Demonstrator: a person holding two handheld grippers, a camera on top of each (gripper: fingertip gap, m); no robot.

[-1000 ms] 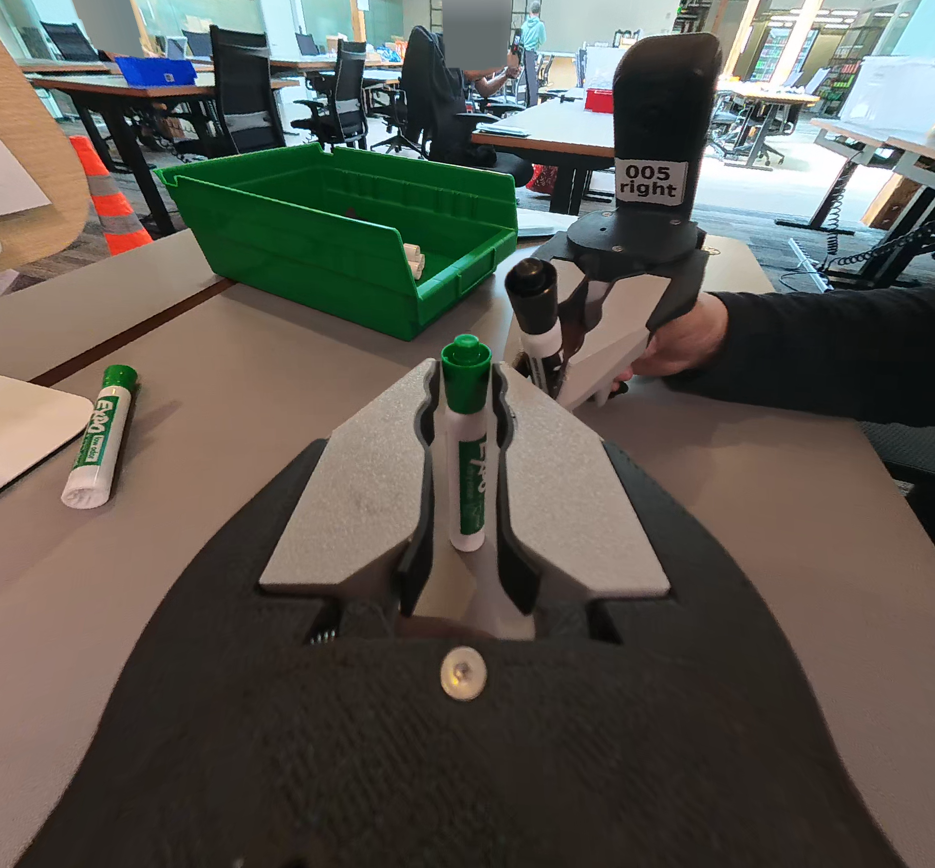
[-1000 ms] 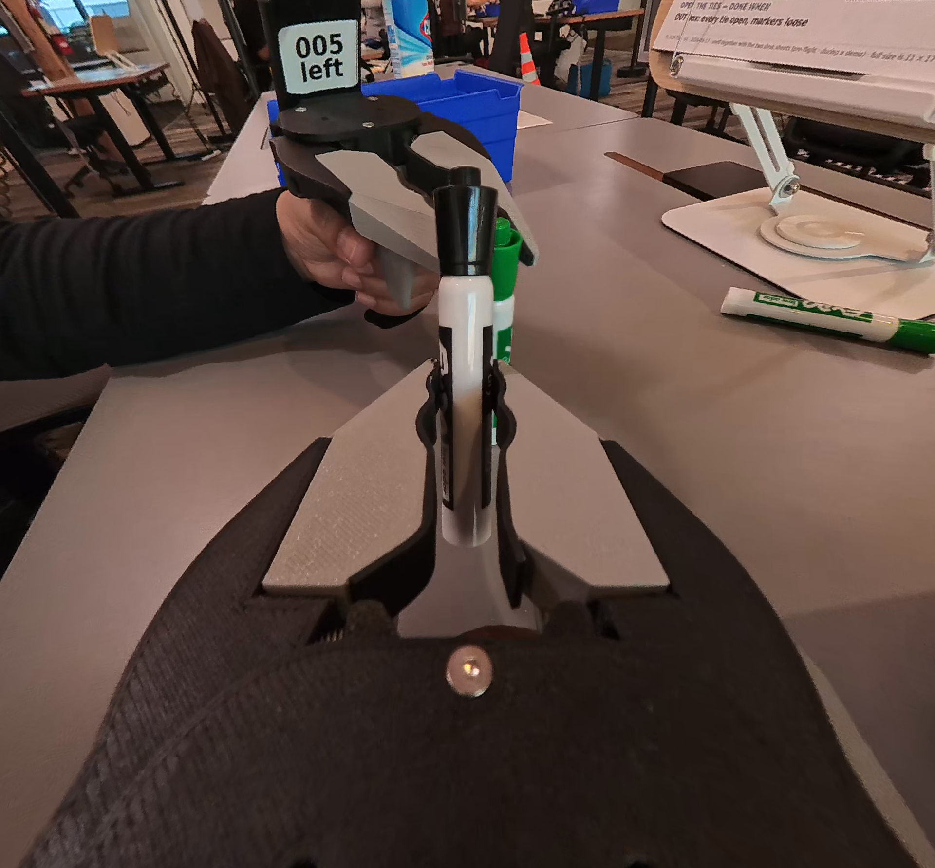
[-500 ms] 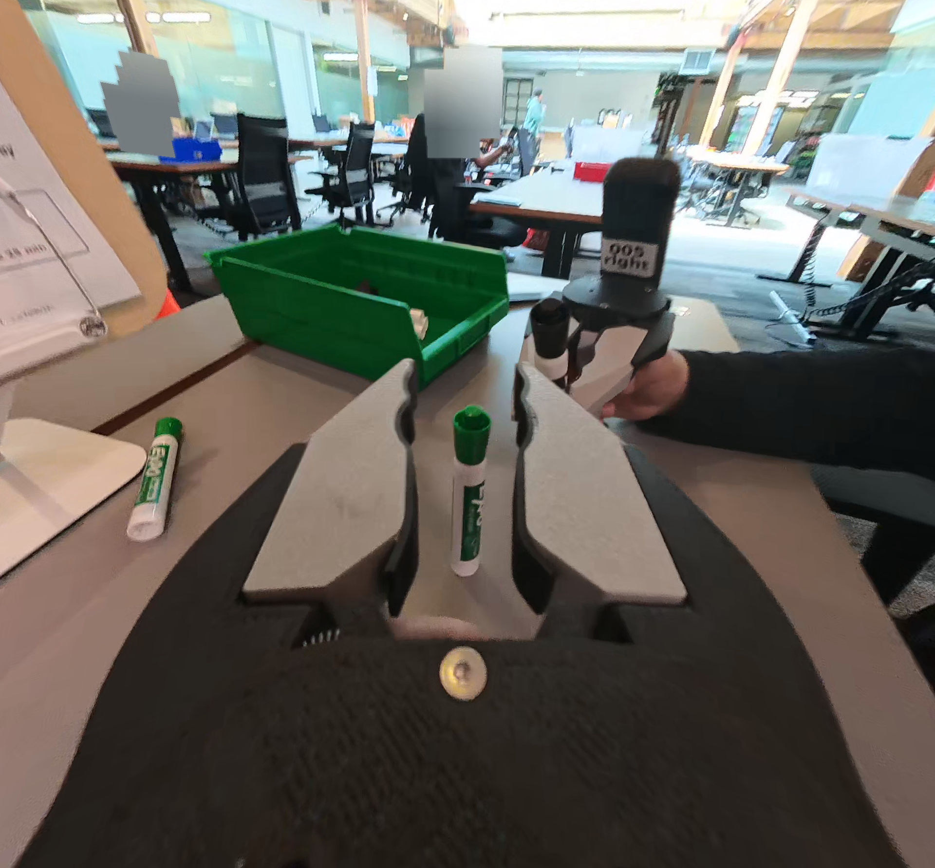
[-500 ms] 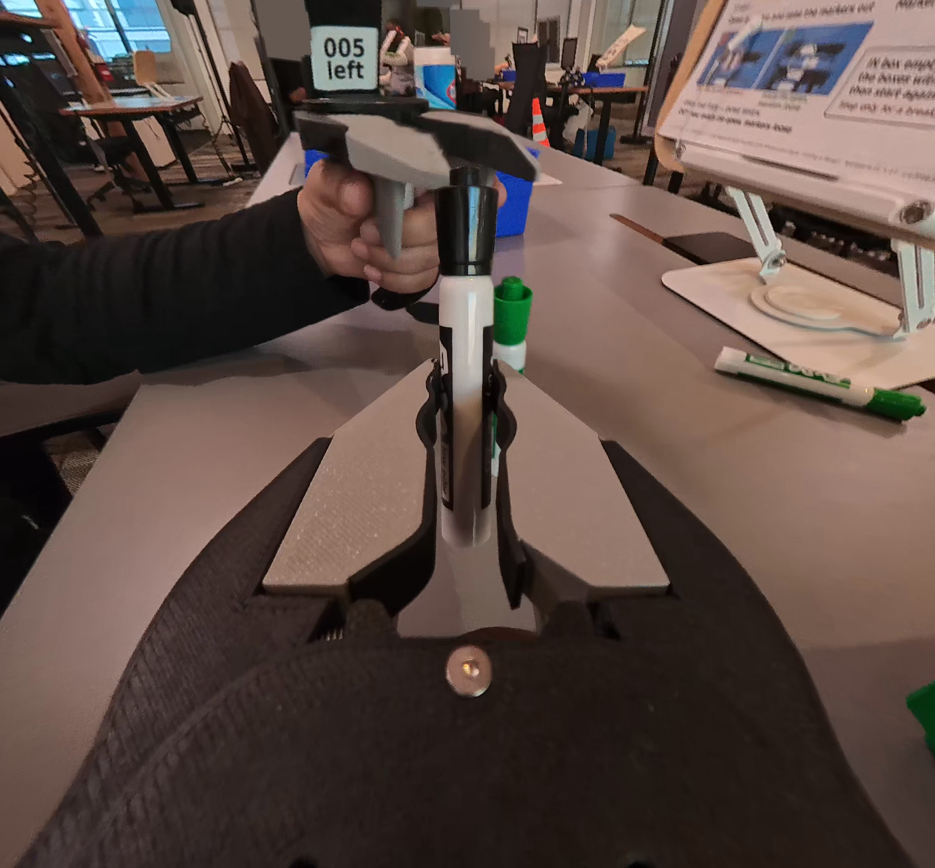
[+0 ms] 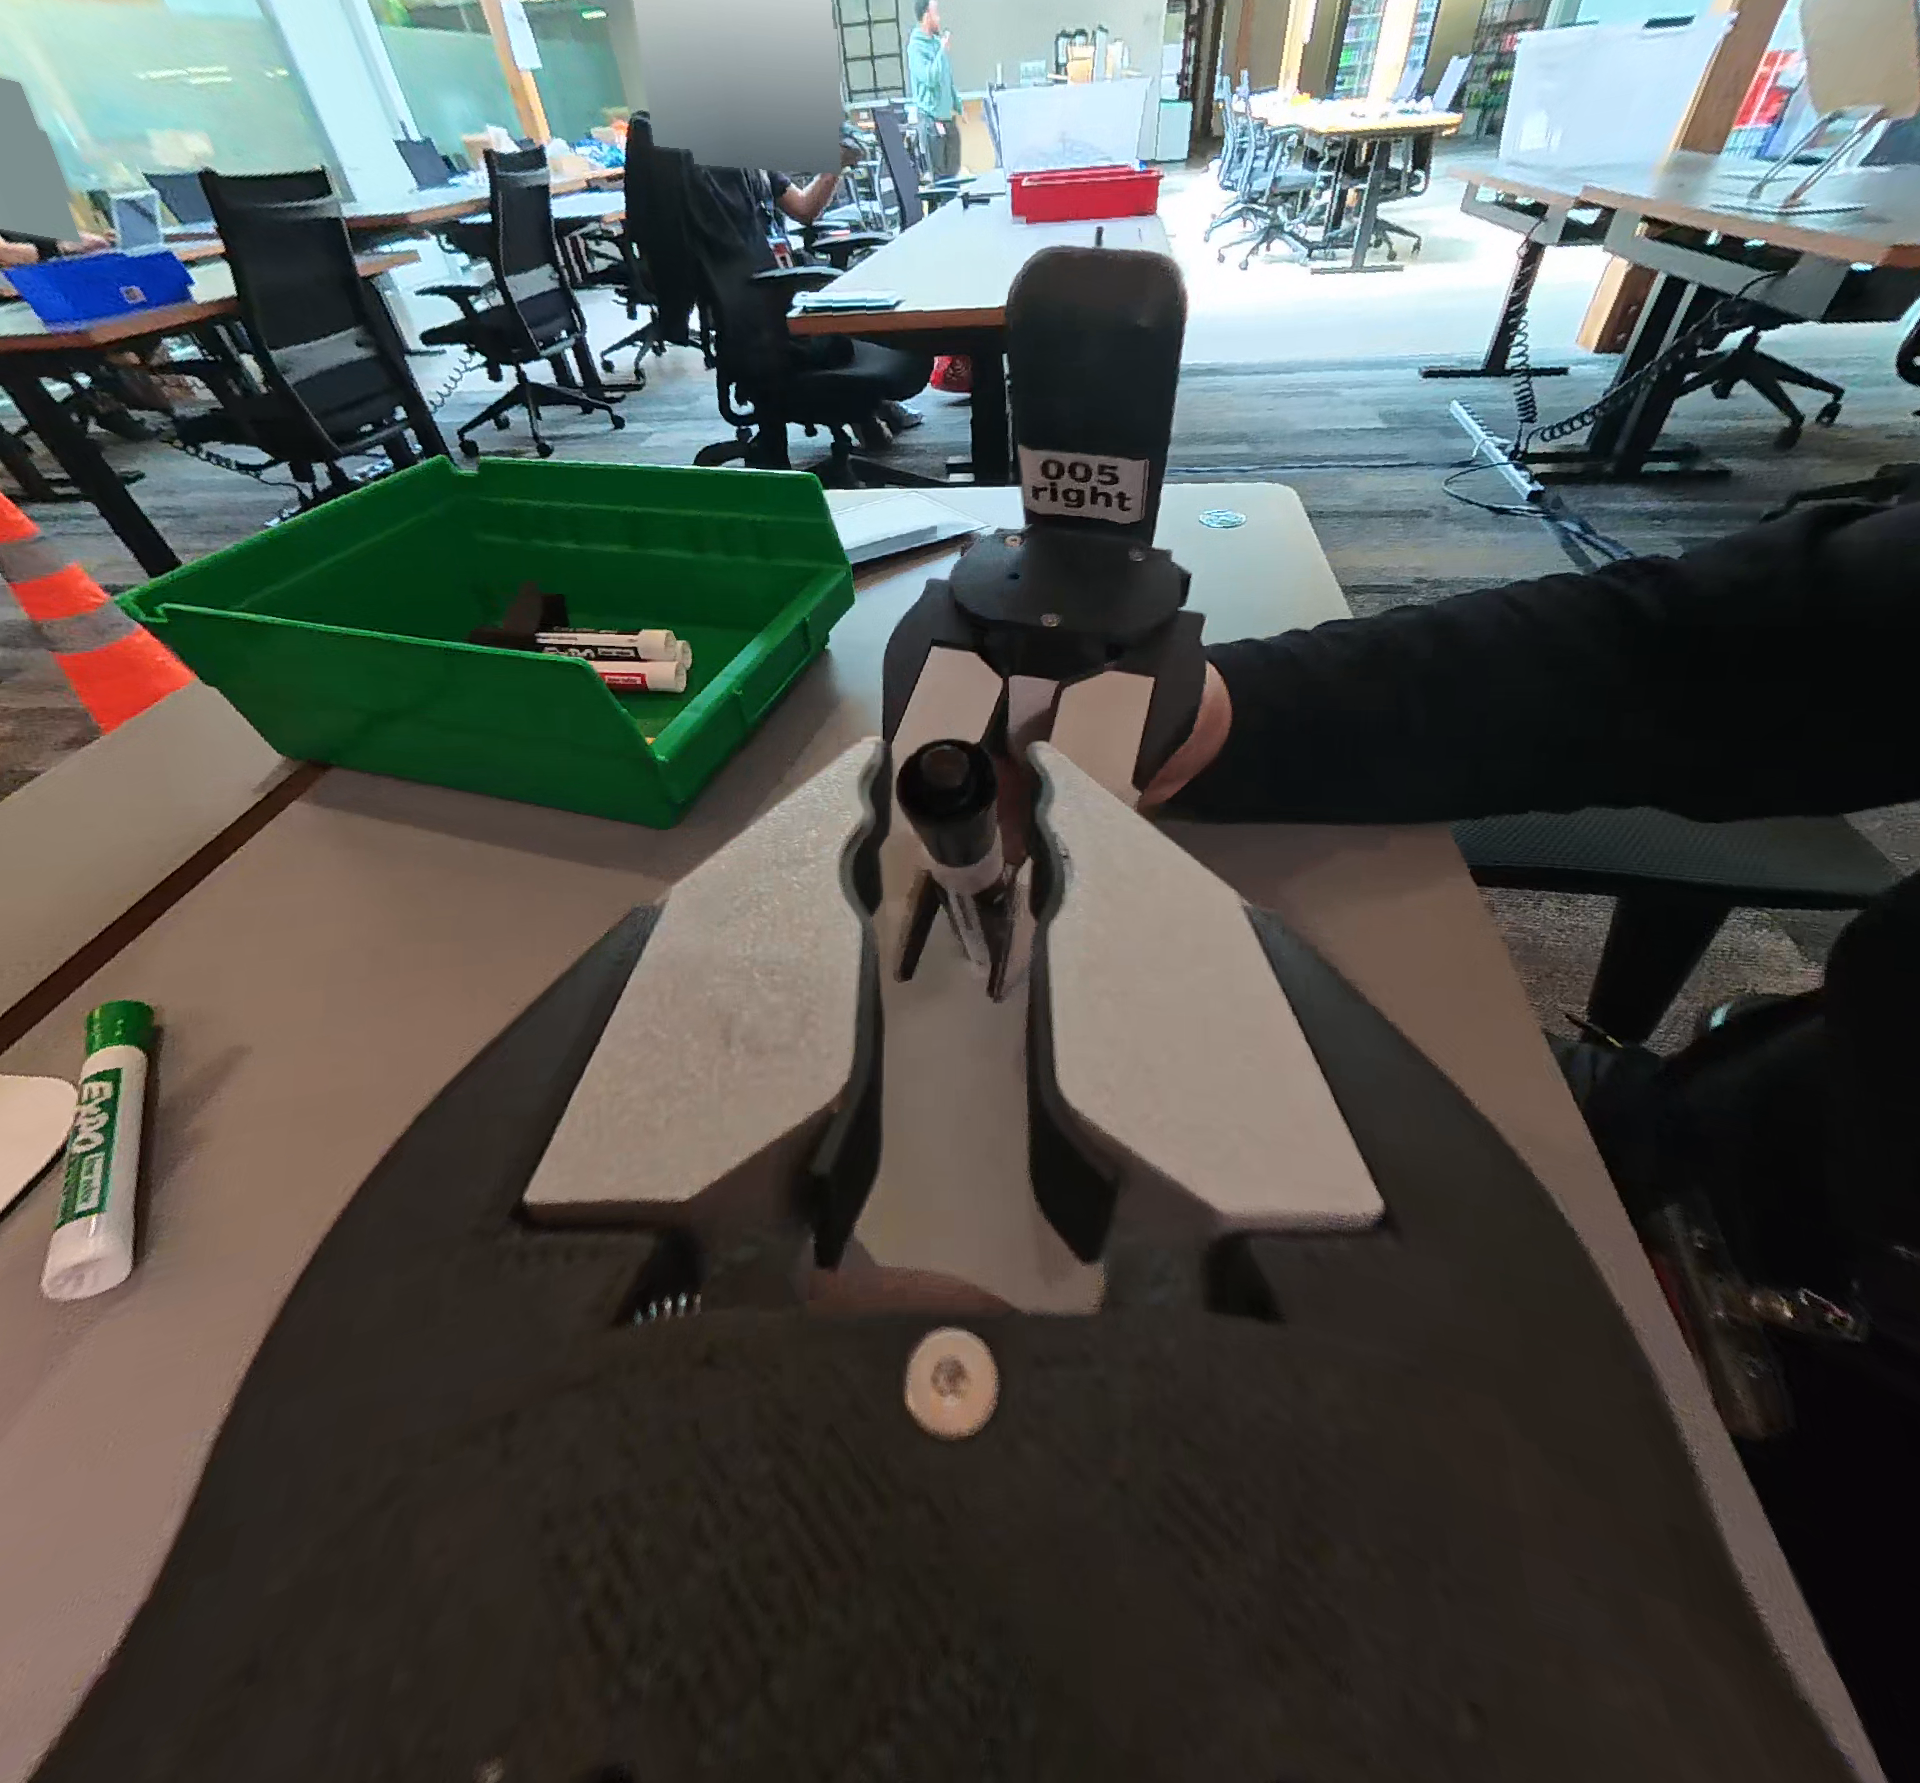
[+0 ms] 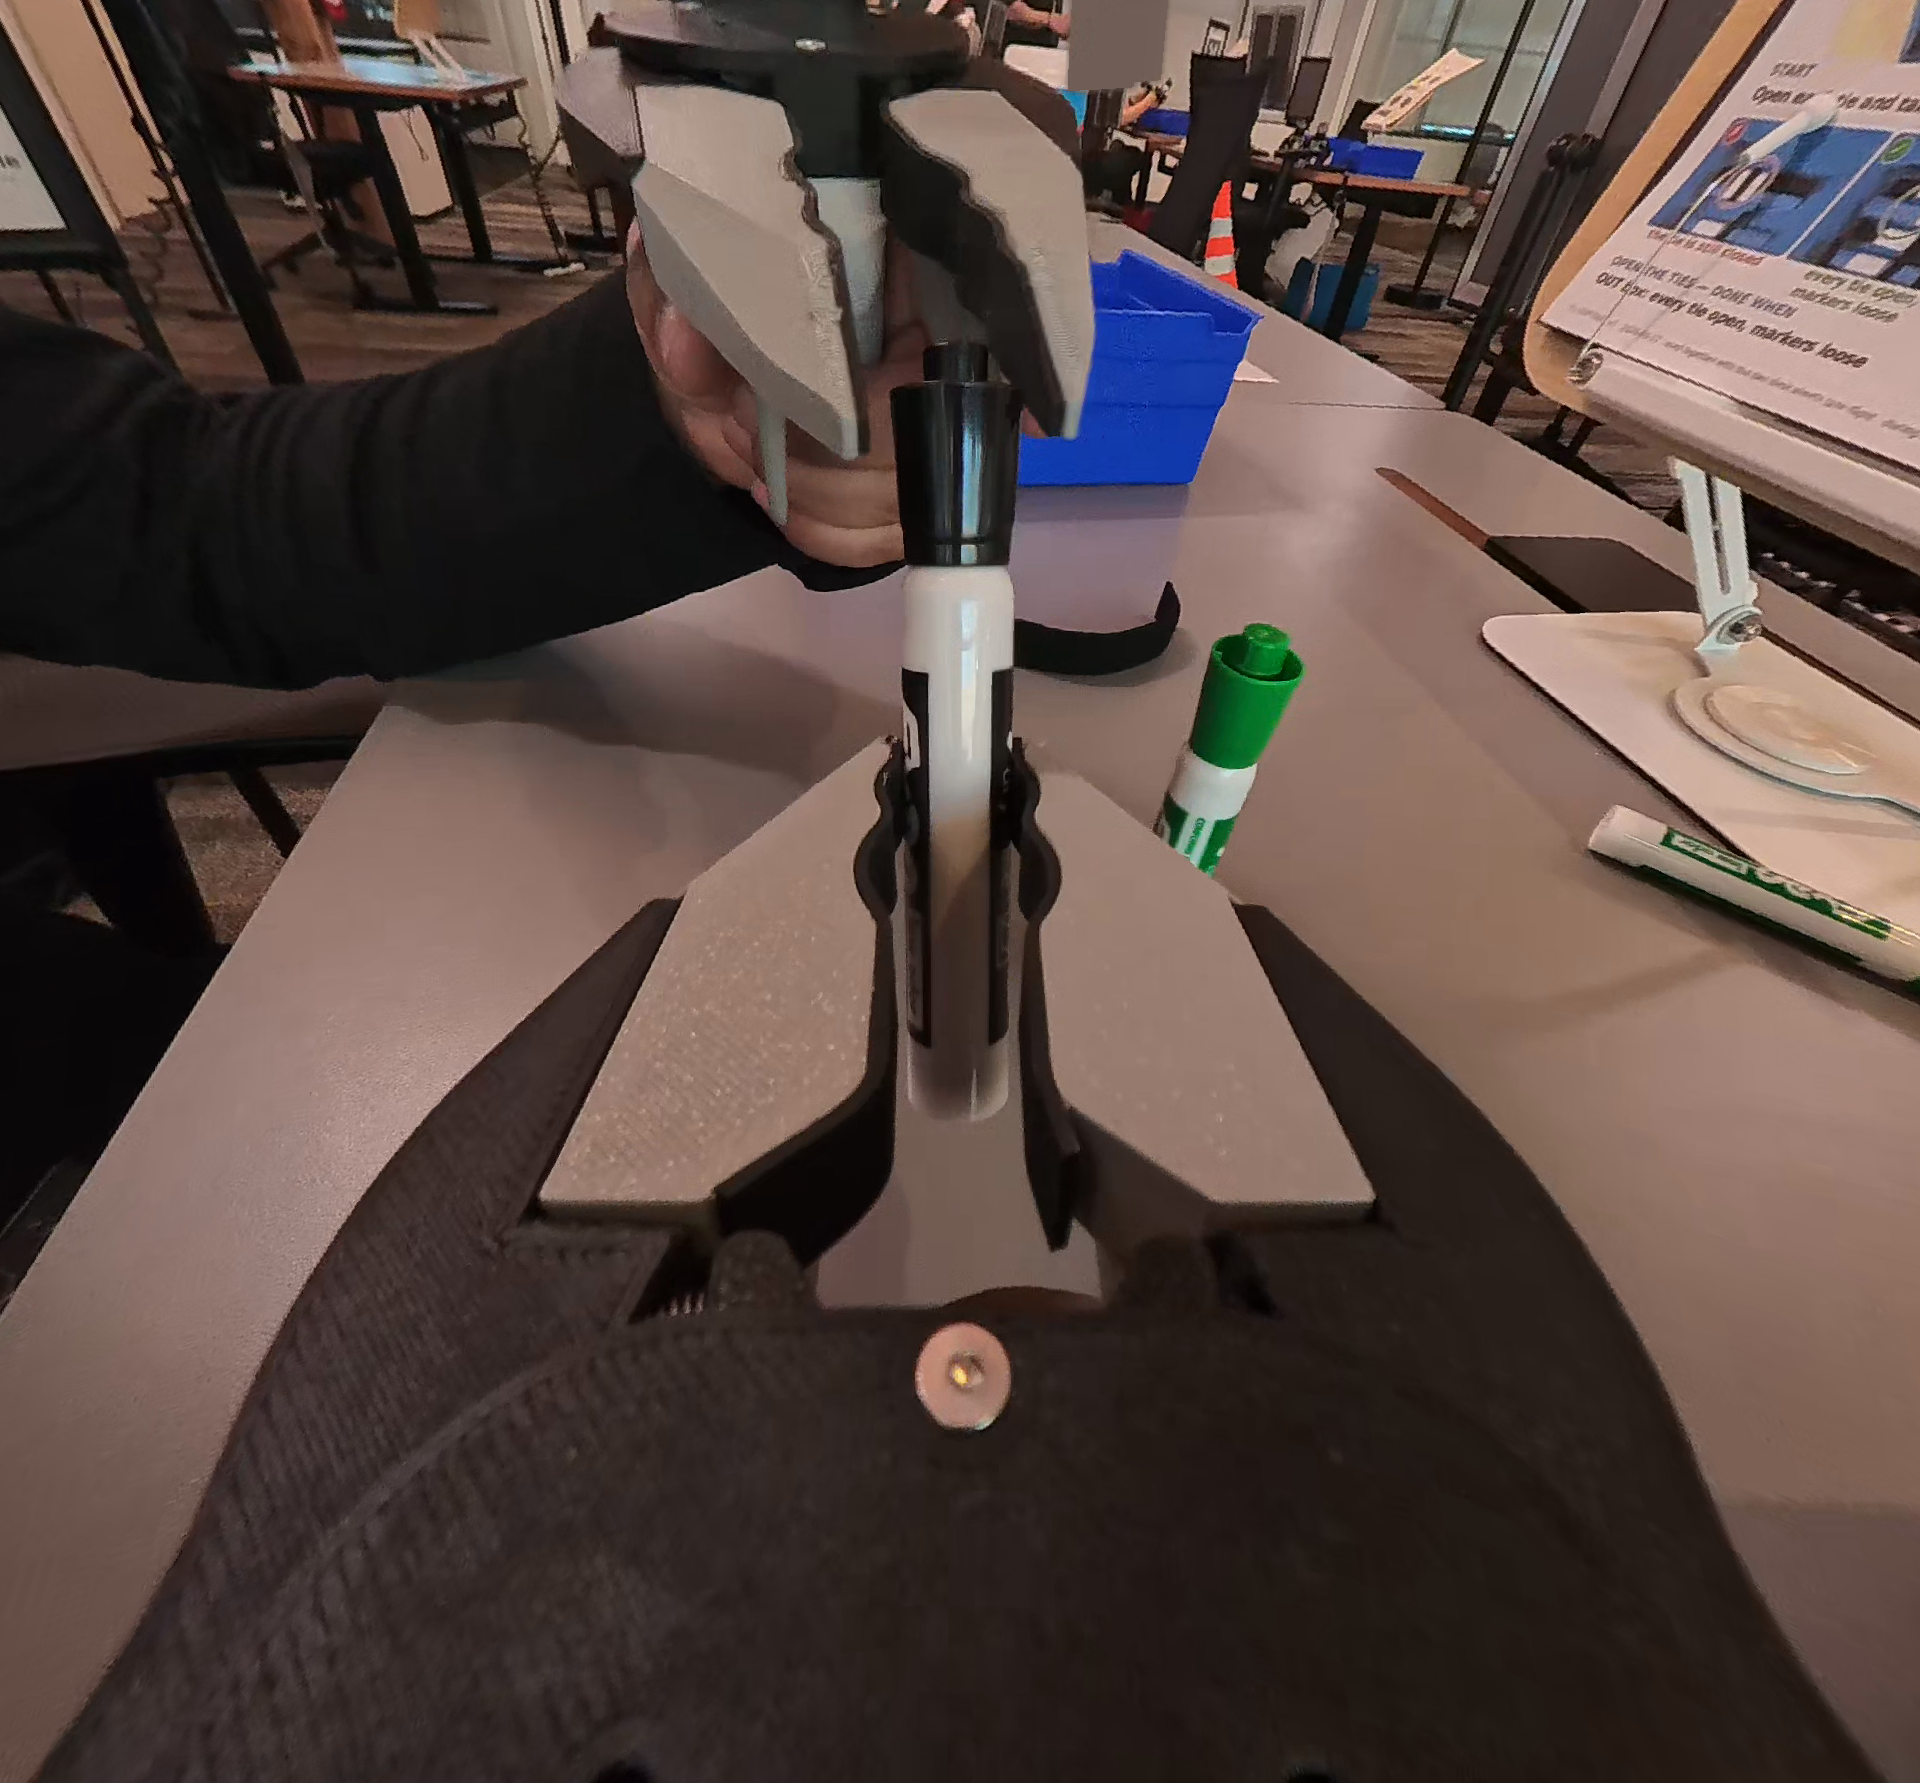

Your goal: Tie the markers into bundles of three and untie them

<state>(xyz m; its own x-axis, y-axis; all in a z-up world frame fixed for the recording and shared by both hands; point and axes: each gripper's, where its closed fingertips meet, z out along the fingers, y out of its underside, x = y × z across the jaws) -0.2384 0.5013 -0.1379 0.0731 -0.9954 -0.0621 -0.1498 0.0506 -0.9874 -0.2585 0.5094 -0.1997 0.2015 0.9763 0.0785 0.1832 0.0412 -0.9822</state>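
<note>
Black-capped marker [image 6: 956, 694] sits upright in your right gripper [image 6: 956, 798], and both pads press on its white barrel, so this grasp looks firm. Your left gripper [image 5: 951, 860] is open: its fingers [image 5: 769, 954] stand on both sides of the black cap with air between, touching nothing. I judge you are bringing this gripper to take the cap end; close it slowly and centred on the cap, and keep the right one clenched until the left one has it, otherwise the marker may tilt or slip.

For a bundle of 3 you need 2 more. 1 green marker [image 6: 1231, 746] lies on the table [image 6: 623, 798] just beside the right fingers, and a second green one [image 6: 1756, 902] lies near the white stand [image 6: 1662, 694]. A black strap [image 6: 1101, 637] rests on the table behind the held marker.

Green bin [image 5: 343, 684] holds 2 or 3 markers [image 5: 613, 658] lying together; I cannot tell if they are tied. A blue bin [image 6: 1132, 383] stands behind your left gripper; its inside is hidden
</note>
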